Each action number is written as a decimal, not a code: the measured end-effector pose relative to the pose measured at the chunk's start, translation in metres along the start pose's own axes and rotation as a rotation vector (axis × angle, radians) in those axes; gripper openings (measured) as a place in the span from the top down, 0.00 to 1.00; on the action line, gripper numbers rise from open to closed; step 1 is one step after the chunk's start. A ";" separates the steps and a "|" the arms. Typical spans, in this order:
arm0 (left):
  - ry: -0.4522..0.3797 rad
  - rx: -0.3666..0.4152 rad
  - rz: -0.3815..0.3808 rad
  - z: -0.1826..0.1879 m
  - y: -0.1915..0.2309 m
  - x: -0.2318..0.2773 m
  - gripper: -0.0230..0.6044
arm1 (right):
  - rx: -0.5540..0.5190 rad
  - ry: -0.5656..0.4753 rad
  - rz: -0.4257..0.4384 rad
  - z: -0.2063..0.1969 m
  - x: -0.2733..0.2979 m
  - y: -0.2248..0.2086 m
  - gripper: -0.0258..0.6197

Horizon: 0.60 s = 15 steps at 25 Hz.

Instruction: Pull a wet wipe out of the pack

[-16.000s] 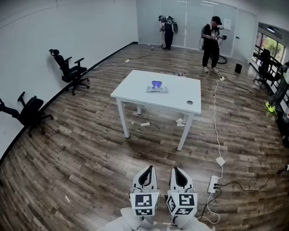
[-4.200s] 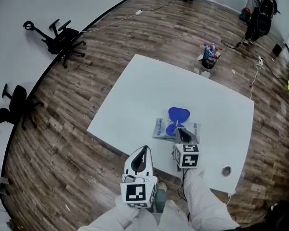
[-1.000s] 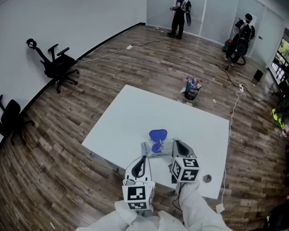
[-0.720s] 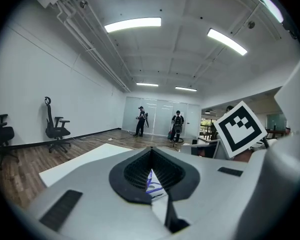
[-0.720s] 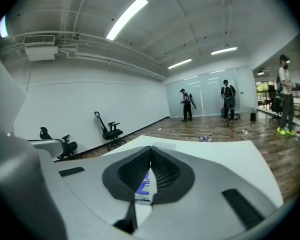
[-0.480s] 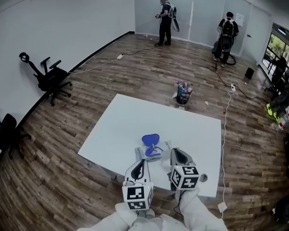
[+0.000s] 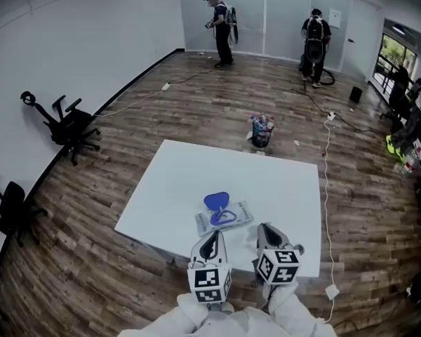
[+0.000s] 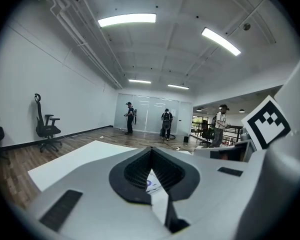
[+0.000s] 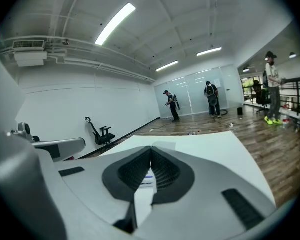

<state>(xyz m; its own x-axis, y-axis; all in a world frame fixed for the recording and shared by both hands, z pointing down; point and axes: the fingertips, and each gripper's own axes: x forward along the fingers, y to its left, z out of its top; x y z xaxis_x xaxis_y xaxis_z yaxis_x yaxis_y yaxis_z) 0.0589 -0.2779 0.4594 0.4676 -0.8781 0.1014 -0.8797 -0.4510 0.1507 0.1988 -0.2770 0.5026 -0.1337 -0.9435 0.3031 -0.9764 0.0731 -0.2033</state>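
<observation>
Pack: the wet wipe pack [image 7: 224, 218] is laid flat on the white table [image 7: 281, 177], close to its near edge. The blue lid [image 7: 216, 201] is flipped open toward the far side.
Left gripper: the left gripper [image 7: 212, 236] is held at the near table edge, just short of the pack. Its fingers are pressed together and nothing is caught between them.
Right gripper: the right gripper [image 7: 266, 230] is held level with the left one, off to the right of the pack. Its fingers are closed tip to tip and nothing is clamped.
Change: about four seconds back the right gripper was set over the lid, and a second ago it was just beside the pack. It is now drawn back to the table edge, so no contact with the pack is left.
Wipe: none is seen in either jaw and none is made out loose on the table. Whether one pokes from the opening cannot be told at this size.
Meaning: judged as a retreat with no wipe carried off. The lid is left open, so the opening is left exposed. The scene fits a pause ahead of a pull as well as a pull that slipped.
</observation>
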 end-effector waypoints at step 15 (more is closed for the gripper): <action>0.018 0.013 -0.007 -0.005 -0.003 -0.006 0.96 | 0.046 0.003 0.016 -0.015 -0.010 0.003 0.94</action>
<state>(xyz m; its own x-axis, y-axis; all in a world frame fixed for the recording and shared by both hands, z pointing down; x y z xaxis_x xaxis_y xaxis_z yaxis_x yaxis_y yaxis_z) 0.0590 -0.2706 0.4632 0.4748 -0.8722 0.1178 -0.8775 -0.4590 0.1391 0.1943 -0.2622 0.5124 -0.1503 -0.9412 0.3025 -0.9652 0.0734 -0.2511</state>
